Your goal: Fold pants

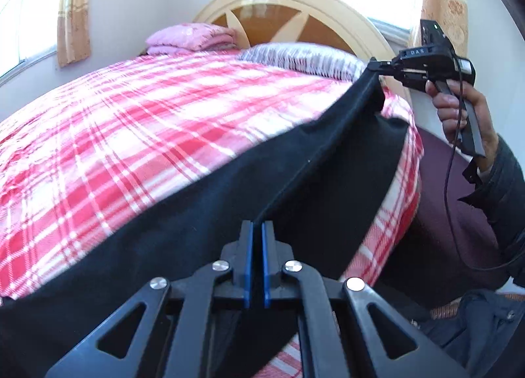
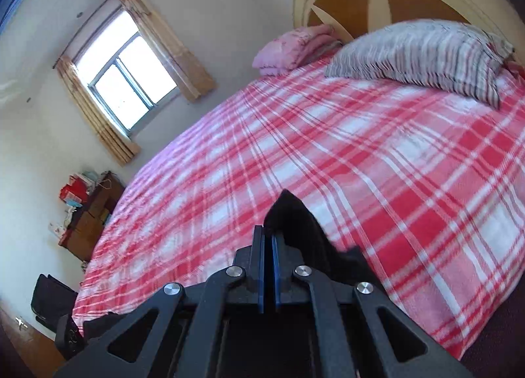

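The black pants [image 1: 229, 187] hang stretched between my two grippers above the near edge of the red-and-white plaid bed [image 1: 131, 122]. My left gripper [image 1: 257, 225] is shut on one end of the pants. My right gripper [image 1: 377, 66] shows in the left wrist view, held by a hand, shut on the other end, lifted above the bed. In the right wrist view my right gripper [image 2: 269, 237] is shut on a bunched fold of the black pants [image 2: 295, 217] over the plaid bed [image 2: 361, 164].
A striped pillow [image 2: 420, 53] and a folded pink blanket [image 2: 295, 46] lie at the head of the bed by the rounded headboard [image 1: 295, 7]. A wooden cabinet with clutter [image 2: 88, 214] and a black bag [image 2: 49, 299] stand by the far wall under a window.
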Demonstrator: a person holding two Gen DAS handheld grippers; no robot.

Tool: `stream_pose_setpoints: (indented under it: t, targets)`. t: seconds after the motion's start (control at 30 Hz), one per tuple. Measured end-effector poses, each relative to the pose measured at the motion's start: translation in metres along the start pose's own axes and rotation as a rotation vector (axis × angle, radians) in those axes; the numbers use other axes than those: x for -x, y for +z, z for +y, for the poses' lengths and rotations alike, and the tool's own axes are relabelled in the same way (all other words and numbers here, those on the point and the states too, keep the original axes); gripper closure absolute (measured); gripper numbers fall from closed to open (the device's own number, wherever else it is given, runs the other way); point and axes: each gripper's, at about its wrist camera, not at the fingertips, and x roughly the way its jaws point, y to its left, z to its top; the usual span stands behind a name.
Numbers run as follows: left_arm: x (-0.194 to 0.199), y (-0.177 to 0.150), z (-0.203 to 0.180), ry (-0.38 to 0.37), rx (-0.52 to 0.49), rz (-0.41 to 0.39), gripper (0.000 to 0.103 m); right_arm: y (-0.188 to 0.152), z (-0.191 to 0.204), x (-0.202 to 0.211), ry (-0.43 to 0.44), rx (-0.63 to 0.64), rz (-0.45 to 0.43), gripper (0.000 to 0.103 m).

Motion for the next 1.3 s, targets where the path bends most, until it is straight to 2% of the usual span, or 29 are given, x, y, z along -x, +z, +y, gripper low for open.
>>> stream_pose_setpoints:
  t: [0.13,0.23,0.3,0.43,0.53,0.63,0.77,0.93,1.03,1.07,1.3]
  targets:
    - [0.013,0.018,0.012,0.002,0.017,-0.045,0.097,0.024,0.029,0.001,0.040,0.117,-0.074,0.100]
    - [0.020,0.018,0.011,-0.014,0.009,-0.068,0.097,0.026,0.042,0.007,0.060,0.198,-0.101,0.100]
    - [0.019,0.012,0.006,-0.046,-0.013,-0.054,0.097,0.019,0.036,0.010,0.043,0.209,-0.091,0.100]
    - [0.006,-0.008,-0.013,-0.110,-0.092,0.019,0.097,-0.013,-0.008,0.013,-0.014,0.146,-0.009,0.099]
    - [-0.009,-0.025,-0.031,-0.109,-0.160,0.096,0.097,-0.040,-0.042,0.015,-0.035,0.085,0.045,0.099]
    - [-0.018,-0.028,-0.033,-0.106,-0.158,0.132,0.097,-0.057,-0.067,0.016,-0.028,0.018,0.111,0.099]
    - [-0.014,-0.025,-0.026,-0.127,-0.127,0.111,0.097,-0.057,-0.076,0.022,-0.018,-0.026,0.103,0.092]
    - [-0.014,-0.030,-0.025,-0.145,-0.122,0.095,0.097,-0.057,-0.078,0.024,0.011,-0.076,0.082,0.091]
    - [-0.011,-0.030,-0.023,-0.151,-0.111,0.070,0.097,-0.059,-0.069,0.019,-0.042,-0.034,0.091,0.093]
    - [-0.008,-0.030,-0.023,-0.154,-0.109,0.059,0.097,-0.059,-0.066,0.021,-0.053,-0.019,0.082,0.096]
    - [0.003,-0.027,-0.020,-0.178,-0.105,0.019,0.097,-0.057,-0.040,0.051,-0.048,0.049,0.013,0.097]
